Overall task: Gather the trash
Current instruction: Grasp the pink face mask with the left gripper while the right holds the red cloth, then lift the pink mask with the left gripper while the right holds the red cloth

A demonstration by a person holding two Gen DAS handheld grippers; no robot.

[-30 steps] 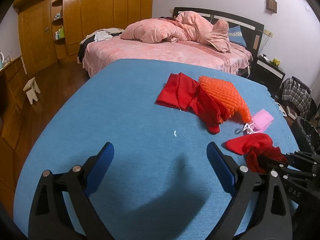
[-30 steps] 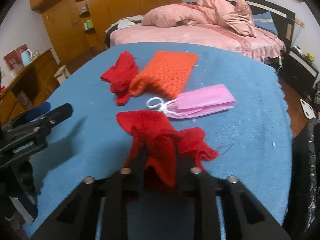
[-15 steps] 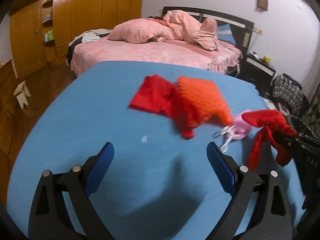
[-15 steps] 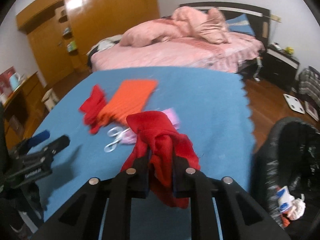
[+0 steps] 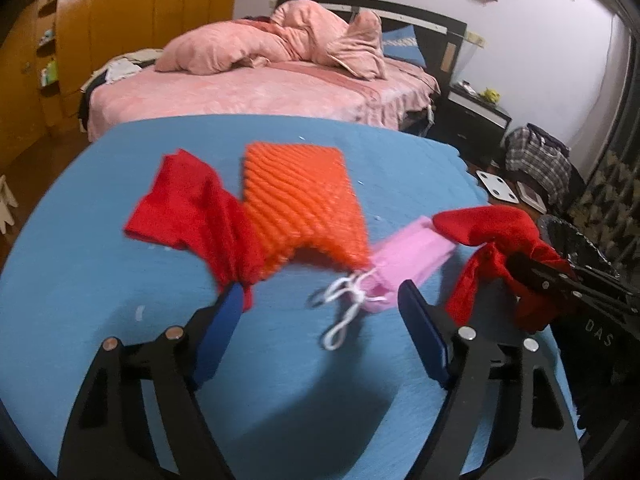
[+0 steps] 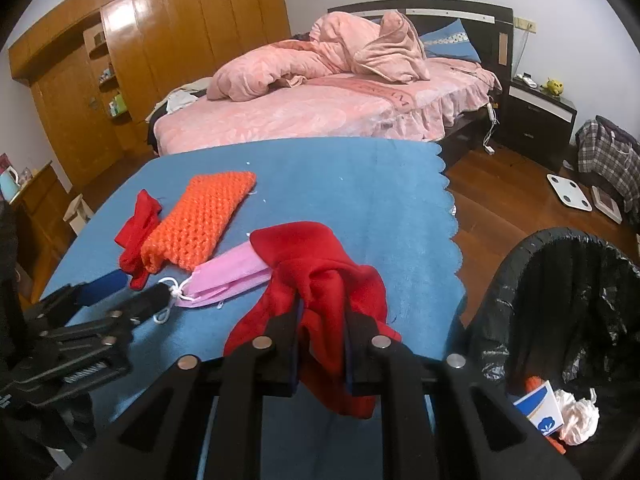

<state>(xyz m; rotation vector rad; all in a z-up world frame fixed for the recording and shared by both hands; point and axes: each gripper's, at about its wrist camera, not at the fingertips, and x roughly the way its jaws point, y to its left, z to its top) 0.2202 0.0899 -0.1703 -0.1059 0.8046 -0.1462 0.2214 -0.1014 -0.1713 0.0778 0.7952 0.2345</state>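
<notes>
My right gripper (image 6: 322, 312) is shut on a red cloth (image 6: 320, 268) and holds it above the right edge of the blue table (image 6: 352, 184); the cloth also shows in the left wrist view (image 5: 492, 236). A pink face mask (image 5: 404, 260) with white loops lies on the table, just ahead of my open, empty left gripper (image 5: 320, 308). An orange knitted pouch (image 5: 300, 204) and another red cloth (image 5: 188, 208) lie further back. A black-lined trash bin (image 6: 568, 320) stands right of the table.
The bin holds a blue-and-white carton (image 6: 540, 408) and crumpled paper (image 6: 580, 420). A pink bed (image 6: 320, 108) is beyond the table, wooden wardrobes (image 6: 160, 48) at the left, a scale (image 6: 568, 196) on the floor.
My right gripper has lifted the red cloth off the table and carried it right, toward the bin. My left gripper has moved forward, close to the pink mask.
</notes>
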